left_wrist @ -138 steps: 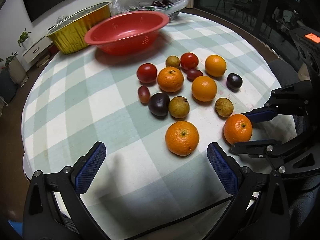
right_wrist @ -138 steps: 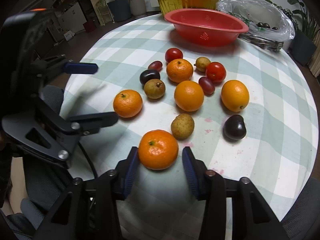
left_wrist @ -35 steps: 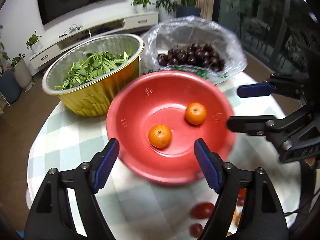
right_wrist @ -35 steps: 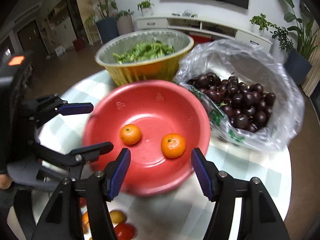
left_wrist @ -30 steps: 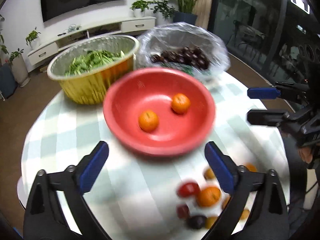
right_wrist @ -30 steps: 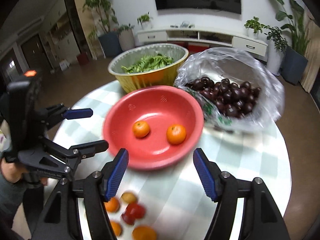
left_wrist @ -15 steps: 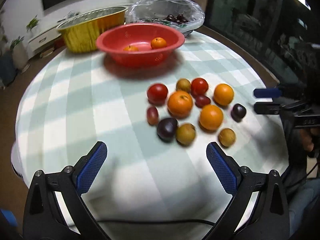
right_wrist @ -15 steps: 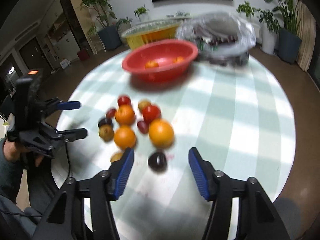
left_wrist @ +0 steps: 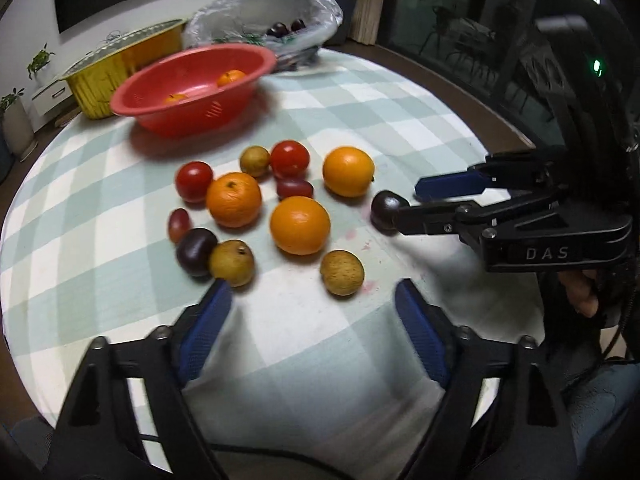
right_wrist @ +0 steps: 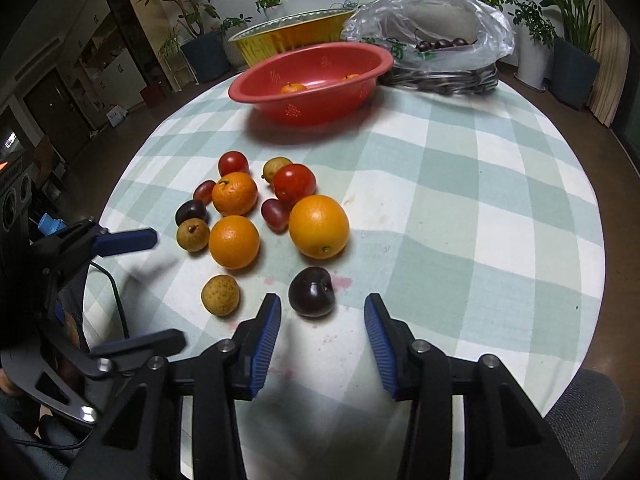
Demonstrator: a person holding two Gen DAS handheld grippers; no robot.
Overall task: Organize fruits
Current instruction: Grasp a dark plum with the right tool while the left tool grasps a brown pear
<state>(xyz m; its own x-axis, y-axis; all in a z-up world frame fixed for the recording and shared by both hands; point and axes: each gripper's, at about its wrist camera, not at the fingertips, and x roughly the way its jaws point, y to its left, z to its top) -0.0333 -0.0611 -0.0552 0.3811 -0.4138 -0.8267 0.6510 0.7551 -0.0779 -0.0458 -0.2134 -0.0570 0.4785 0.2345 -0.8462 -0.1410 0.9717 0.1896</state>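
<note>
Round and covered in a green-and-white check cloth, the table [right_wrist: 460, 200] carried all items. At its far edge stood a yellow tub [right_wrist: 288, 38], a clear bag [right_wrist: 432, 28] of dark fruit and a red bowl [right_wrist: 312, 80]; the bowl held two small oranges [left_wrist: 230, 77]. Loose fruit lay clustered mid-table: three oranges [right_wrist: 319, 226], two tomatoes [right_wrist: 294, 184], brown fruits and dark plums.

Left claw [left_wrist: 312, 320] stood fairly wide, its jaws having just been closing; nothing was gripped, and a brown fruit [left_wrist: 342, 273] lay just ahead of the gap.

Right claw [right_wrist: 322, 336] stood narrower, its jaws likewise having just been closing. A plum [right_wrist: 311, 291] sat at the mouth of the gap, and the pads [right_wrist: 268, 332] did not touch it.
</note>
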